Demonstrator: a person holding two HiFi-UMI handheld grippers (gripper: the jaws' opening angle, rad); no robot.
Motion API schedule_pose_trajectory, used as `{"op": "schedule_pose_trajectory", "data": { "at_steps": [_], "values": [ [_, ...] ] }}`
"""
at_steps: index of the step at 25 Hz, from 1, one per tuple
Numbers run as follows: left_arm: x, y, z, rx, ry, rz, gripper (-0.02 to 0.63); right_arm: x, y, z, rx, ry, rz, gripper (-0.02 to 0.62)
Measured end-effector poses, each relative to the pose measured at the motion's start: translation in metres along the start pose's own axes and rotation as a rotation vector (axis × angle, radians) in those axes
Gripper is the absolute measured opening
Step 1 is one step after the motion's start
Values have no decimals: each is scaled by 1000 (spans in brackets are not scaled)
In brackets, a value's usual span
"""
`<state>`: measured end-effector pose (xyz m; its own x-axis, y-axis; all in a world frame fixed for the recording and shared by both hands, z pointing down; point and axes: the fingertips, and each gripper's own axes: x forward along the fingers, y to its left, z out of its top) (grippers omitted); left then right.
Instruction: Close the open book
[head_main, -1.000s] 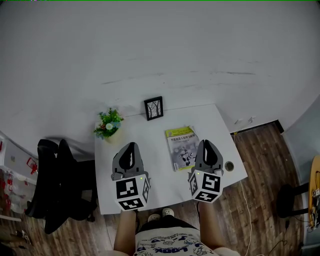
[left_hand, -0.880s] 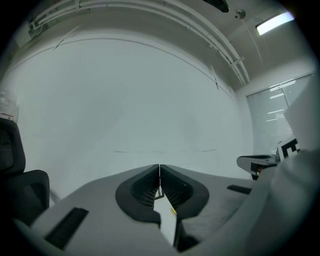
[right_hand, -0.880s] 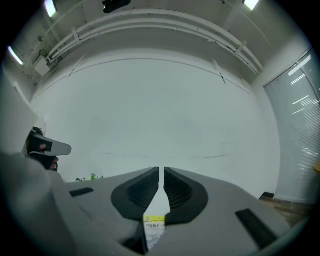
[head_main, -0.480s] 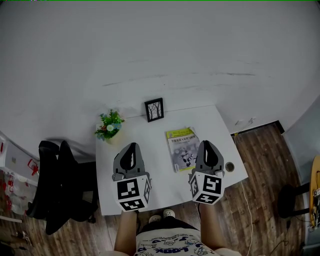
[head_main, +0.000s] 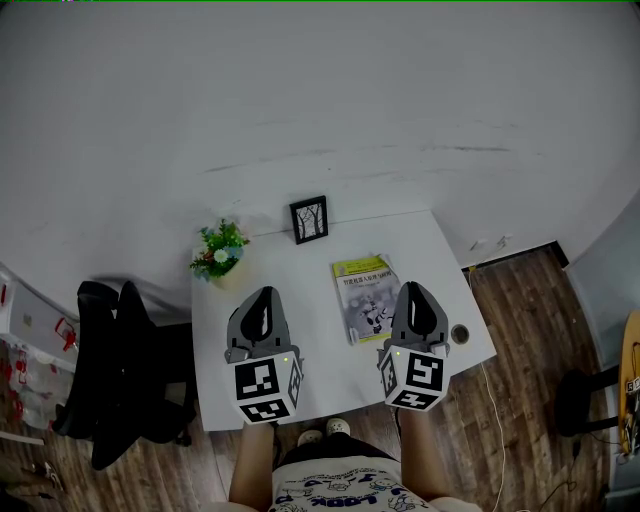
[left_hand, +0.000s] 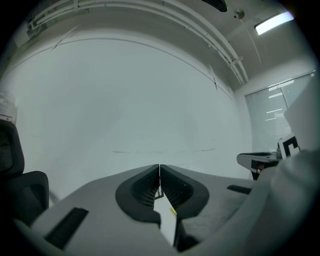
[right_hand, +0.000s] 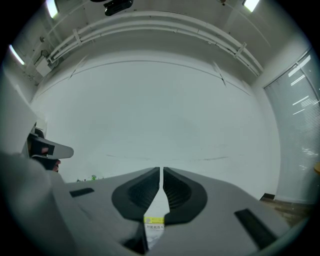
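Readable print, as you stand, is confined to the book (head_main: 366, 297) on the right half of the counter (head_main: 310, 335). Its cover carries a yellow band (head_main: 361, 266) along the far edge with a line of small dark print. Nearer than that band sits a larger line of dark Chinese characters on white ground. From the head view neither line is legible. In the right gripper view the larger line appears to begin 智能机器; the rest is cut off. The left marker cube (head_main: 265, 390) and right marker cube (head_main: 414, 377) bear black-and-white square code patterns.
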<state>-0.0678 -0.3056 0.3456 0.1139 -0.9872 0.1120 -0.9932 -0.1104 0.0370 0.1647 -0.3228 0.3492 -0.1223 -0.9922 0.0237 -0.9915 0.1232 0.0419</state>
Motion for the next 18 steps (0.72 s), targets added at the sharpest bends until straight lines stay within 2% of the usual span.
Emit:
{"op": "schedule_pose_trajectory", "data": {
  "at_steps": [18],
  "values": [
    [0, 3, -4, -3, 5, -4, 23, 0, 1, -4, 22, 6, 3, 43]
  ]
}}
